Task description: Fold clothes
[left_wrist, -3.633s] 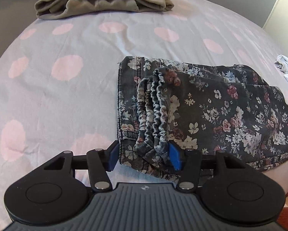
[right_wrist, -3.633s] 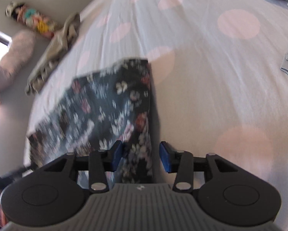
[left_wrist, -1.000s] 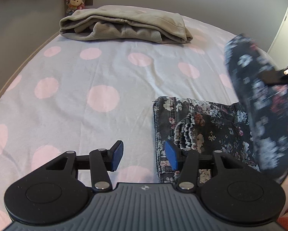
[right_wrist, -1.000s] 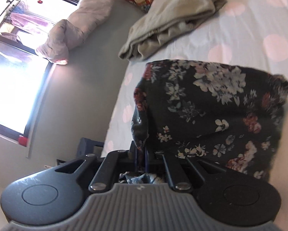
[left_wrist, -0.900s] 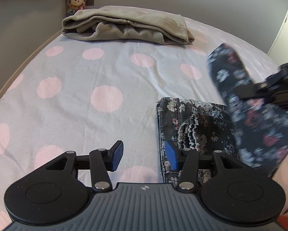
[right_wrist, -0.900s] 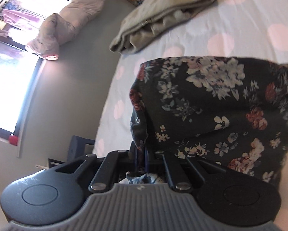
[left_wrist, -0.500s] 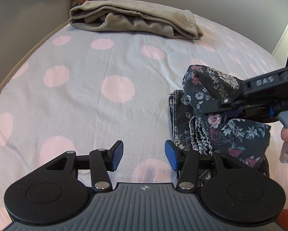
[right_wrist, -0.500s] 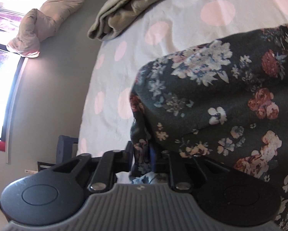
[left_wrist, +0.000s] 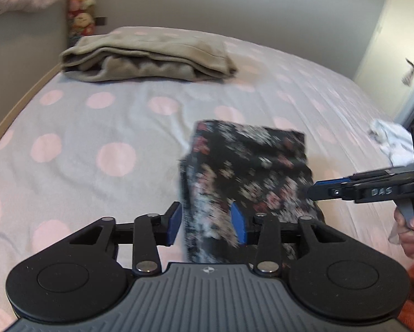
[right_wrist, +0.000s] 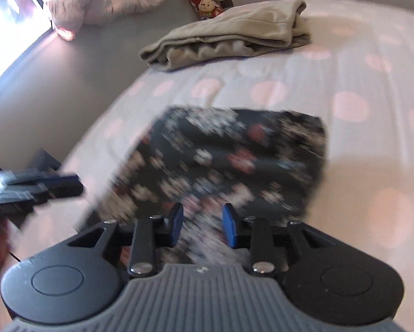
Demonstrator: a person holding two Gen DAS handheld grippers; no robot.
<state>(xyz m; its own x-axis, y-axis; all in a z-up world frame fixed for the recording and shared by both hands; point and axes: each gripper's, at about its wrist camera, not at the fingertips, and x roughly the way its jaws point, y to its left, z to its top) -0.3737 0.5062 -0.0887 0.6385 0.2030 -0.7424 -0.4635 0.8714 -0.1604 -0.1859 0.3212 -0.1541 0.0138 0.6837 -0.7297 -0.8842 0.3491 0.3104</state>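
A dark floral garment [left_wrist: 248, 171] lies folded into a compact block on the pink-dotted bed sheet [left_wrist: 96, 127]. My left gripper [left_wrist: 207, 225] hovers at its near left corner. Its jaws are closing with that corner's cloth in the gap, and a sliver of space shows at the left pad. In the right wrist view the same garment [right_wrist: 234, 155] is blurred. My right gripper [right_wrist: 202, 225] sits at its near edge with its jaws closing and cloth showing in the gap, not pinched. From the left wrist view, the right gripper [left_wrist: 325, 189] points at the garment's right side.
A folded beige garment [left_wrist: 148, 58] lies at the far side of the bed, with plush toys [left_wrist: 81, 13] behind it. White cloth [left_wrist: 392, 144] is bunched at the bed's right edge near a door [left_wrist: 400, 41]. A person's hand [left_wrist: 408, 229] holds the right gripper.
The right gripper swung the lifted floral flap down onto the rest of the garment, let it go and drew back. The left gripper moved over the garment's near corner and its jaws narrowed.
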